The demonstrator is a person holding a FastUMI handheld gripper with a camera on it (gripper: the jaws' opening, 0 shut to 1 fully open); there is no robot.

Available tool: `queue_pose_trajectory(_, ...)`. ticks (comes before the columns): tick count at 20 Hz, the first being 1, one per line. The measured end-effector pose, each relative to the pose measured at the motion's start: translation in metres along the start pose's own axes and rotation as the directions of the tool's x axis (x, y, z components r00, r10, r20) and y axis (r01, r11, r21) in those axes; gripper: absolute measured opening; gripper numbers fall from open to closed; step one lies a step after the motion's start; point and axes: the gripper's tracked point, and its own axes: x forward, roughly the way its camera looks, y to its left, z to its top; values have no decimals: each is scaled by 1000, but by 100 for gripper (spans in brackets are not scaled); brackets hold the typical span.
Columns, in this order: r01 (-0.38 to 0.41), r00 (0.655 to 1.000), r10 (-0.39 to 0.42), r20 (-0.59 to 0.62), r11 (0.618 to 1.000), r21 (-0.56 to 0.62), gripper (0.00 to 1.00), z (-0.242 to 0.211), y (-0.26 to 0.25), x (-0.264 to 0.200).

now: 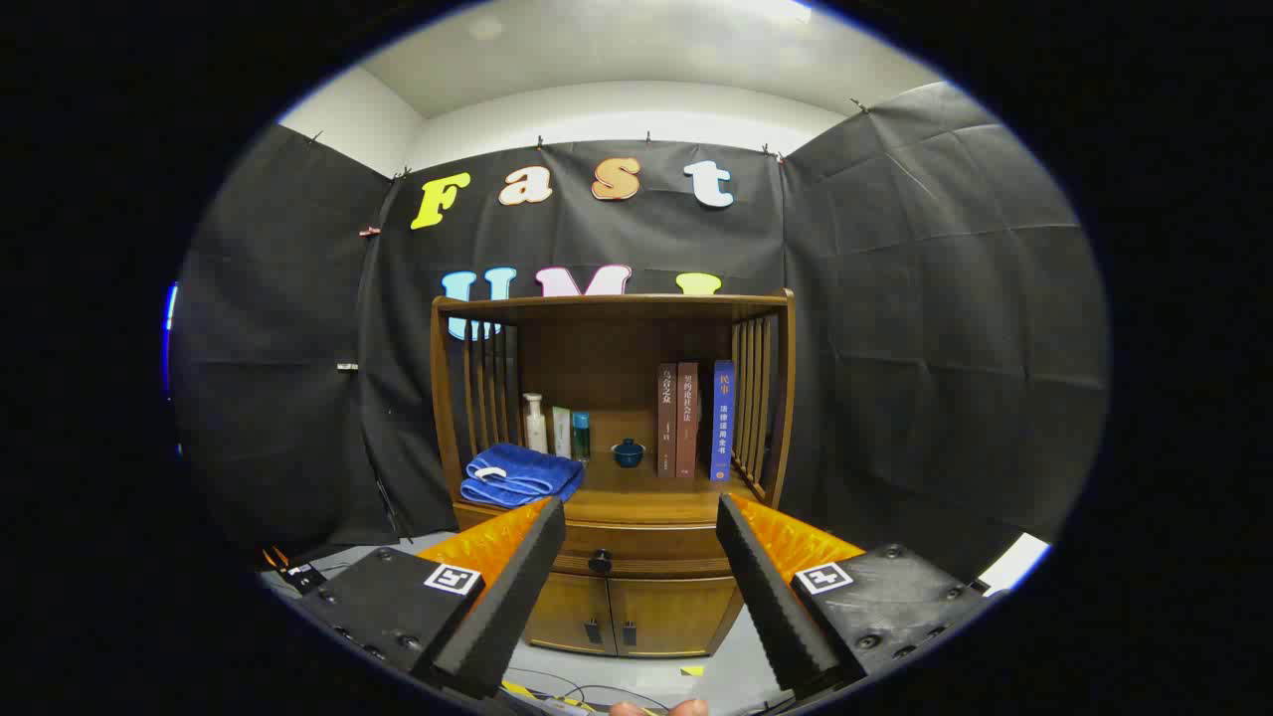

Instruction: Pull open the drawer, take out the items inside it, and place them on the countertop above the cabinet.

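A wooden cabinet stands against the booth wall, straight ahead of my gripper. Its drawer is closed, with a dark round knob seen between my fingers, some way beyond them. My gripper is open and holds nothing. The countertop above the drawer carries a folded blue towel on its left side. The drawer's contents are hidden.
On the countertop stand a white bottle, two small containers, a small dark blue lidded pot and three upright books. Two lower doors sit under the drawer. Cables lie on the grey floor.
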Motion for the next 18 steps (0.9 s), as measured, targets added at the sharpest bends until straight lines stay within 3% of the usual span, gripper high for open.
queue_pose_trajectory(18,7,1000,-7,-6,1000,14,99,-3,-4,0)
